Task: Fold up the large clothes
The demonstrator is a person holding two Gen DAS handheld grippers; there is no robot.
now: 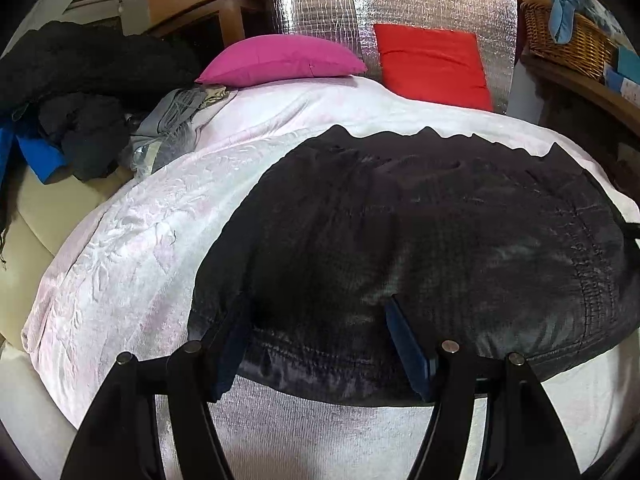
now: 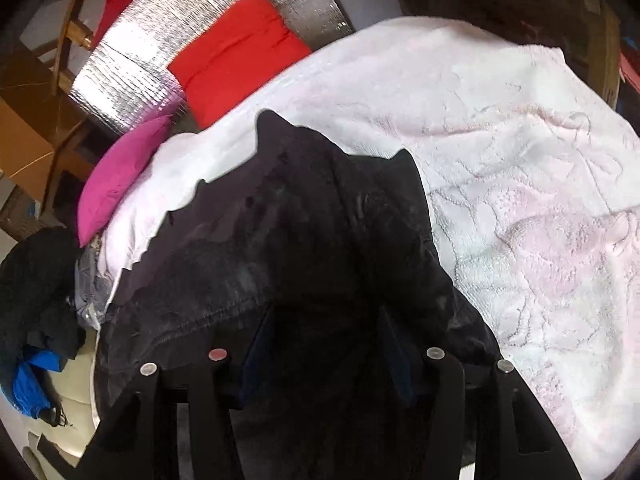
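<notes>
A large black garment [image 1: 420, 232] lies spread flat on a pale pink blanket [image 1: 132, 240] covering the bed; its far edge is jagged. My left gripper [image 1: 320, 320] is open, its blue-padded fingers [image 1: 408, 344] set wide over the garment's near hem. In the right wrist view the same black garment [image 2: 304, 232] fills the middle, bunched toward me. My right gripper [image 2: 324, 340] is open, its fingers [image 2: 396, 352] wide apart over dark cloth, and I cannot tell whether they touch it.
A magenta pillow [image 1: 280, 60] and a red pillow [image 1: 434, 62] lie at the bed's head against a silver foil panel [image 1: 320, 4]. A heap of dark, grey and blue clothes [image 1: 80, 120] sits at the left. A wicker basket [image 1: 568, 36] stands at the right.
</notes>
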